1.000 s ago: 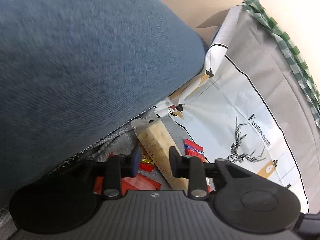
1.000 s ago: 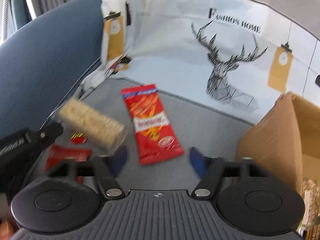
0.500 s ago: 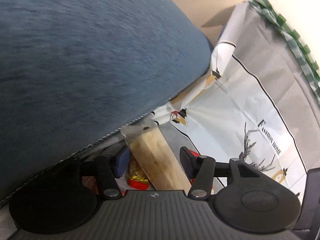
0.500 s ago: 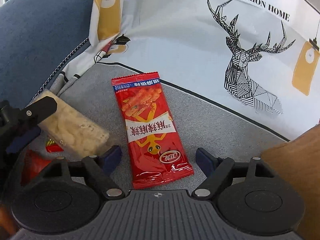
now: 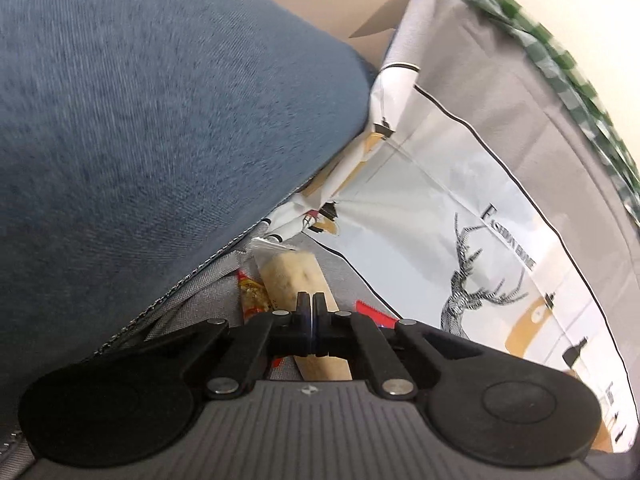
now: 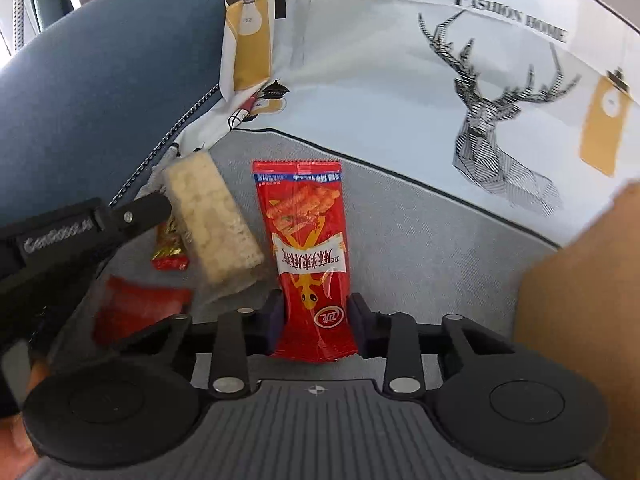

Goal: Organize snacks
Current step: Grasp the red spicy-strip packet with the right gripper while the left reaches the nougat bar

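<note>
both sets of jaws are narrowing from their earlier spread: left gripper (image 5: 311,312) pressing together above the pale rice bar (image 6: 212,220), right gripper (image 6: 318,320) closing around the red snack packet (image 6: 308,256) lying on the grey cushion (image 6: 420,240).

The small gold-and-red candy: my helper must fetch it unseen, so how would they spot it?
On the grey cushion before the deer-print fabric, look left of the pale rice bar. The small candy is partly tucked under it, the only shiny gold wrapper.
</note>
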`<state>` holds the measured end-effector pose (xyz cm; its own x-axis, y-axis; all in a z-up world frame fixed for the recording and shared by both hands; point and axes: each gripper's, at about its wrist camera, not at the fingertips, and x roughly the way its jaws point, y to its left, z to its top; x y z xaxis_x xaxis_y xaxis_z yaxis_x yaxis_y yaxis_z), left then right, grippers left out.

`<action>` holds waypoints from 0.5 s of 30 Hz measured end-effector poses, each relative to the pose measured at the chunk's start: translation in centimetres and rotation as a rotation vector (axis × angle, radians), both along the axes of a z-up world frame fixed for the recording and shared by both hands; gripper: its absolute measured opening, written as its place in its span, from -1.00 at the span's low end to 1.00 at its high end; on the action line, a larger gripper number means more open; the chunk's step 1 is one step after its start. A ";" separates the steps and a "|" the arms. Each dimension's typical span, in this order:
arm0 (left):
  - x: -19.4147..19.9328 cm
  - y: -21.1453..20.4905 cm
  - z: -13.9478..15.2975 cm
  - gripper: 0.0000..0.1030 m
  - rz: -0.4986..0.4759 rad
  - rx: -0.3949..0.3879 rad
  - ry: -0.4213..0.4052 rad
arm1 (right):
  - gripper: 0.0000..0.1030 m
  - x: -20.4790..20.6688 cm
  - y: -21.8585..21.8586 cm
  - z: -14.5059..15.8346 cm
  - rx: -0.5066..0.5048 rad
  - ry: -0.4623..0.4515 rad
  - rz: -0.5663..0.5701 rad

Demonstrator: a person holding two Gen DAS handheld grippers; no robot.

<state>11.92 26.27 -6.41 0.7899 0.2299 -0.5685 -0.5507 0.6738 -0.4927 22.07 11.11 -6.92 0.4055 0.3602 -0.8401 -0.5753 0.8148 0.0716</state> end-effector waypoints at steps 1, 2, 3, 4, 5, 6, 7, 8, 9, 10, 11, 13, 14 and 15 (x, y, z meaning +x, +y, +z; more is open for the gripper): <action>-0.2 -0.1 0.1 -1.00 -0.011 0.008 0.005 | -0.34 -0.7 -0.1 0.2 -0.008 -0.004 -0.009; -0.5 -0.1 0.3 -1.00 -0.019 0.015 0.007 | -0.34 -1.6 -0.1 0.4 -0.016 -0.007 -0.023; -0.6 -0.2 0.4 -1.00 -0.027 0.020 0.012 | -0.34 -2.5 -0.4 0.6 -0.024 -0.010 -0.042; -0.9 -0.2 0.6 -1.00 -0.036 0.022 0.016 | -0.34 -3.2 -0.7 0.7 -0.030 -0.017 -0.060; -1.1 -0.2 0.8 -1.00 -0.048 0.019 0.019 | -0.34 -4.2 -1.0 0.7 -0.033 -0.021 -0.078; -1.4 -0.2 1.0 -1.00 -0.063 0.016 0.019 | -0.34 -5.2 -1.3 0.8 -0.033 -0.026 -0.090; -1.7 -0.3 1.2 -1.00 -0.080 0.023 0.020 | -0.34 -6.3 -1.5 0.8 -0.032 -0.030 -0.100; -2.0 -0.5 1.4 -1.00 -0.100 0.039 0.028 | -0.34 -7.5 -1.7 0.8 -0.029 -0.035 -0.111; -2.4 -0.7 1.8 -1.00 -0.118 0.054 0.037 | -0.34 -8.6 -1.9 0.9 -0.023 -0.037 -0.120; -2.8 -0.9 2.0 -1.00 -0.134 0.059 0.041 | -0.34 -9.9 -2.1 0.9 -0.015 -0.038 -0.128; -3.5 -1.0 2.2 -1.00 -0.151 0.058 0.039 | -0.34 -11.2 -2.3 0.8 -0.007 -0.040 -0.137; -4.3 -1.0 2.4 -1.00 -0.178 0.058 0.044 | -0.34 -13.3 -3.1 0.7 -0.002 -0.050 -0.140; -4.7 -1.1 2.4 -1.00 -0.192 0.060 0.047 | -0.34 -14.2 -3.8 0.7 0.005 -0.054 -0.140; -5.0 -1.2 2.5 -1.00 -0.204 0.065 0.051 | -0.34 -15.0 -4.5 0.6 0.012 -0.057 -0.144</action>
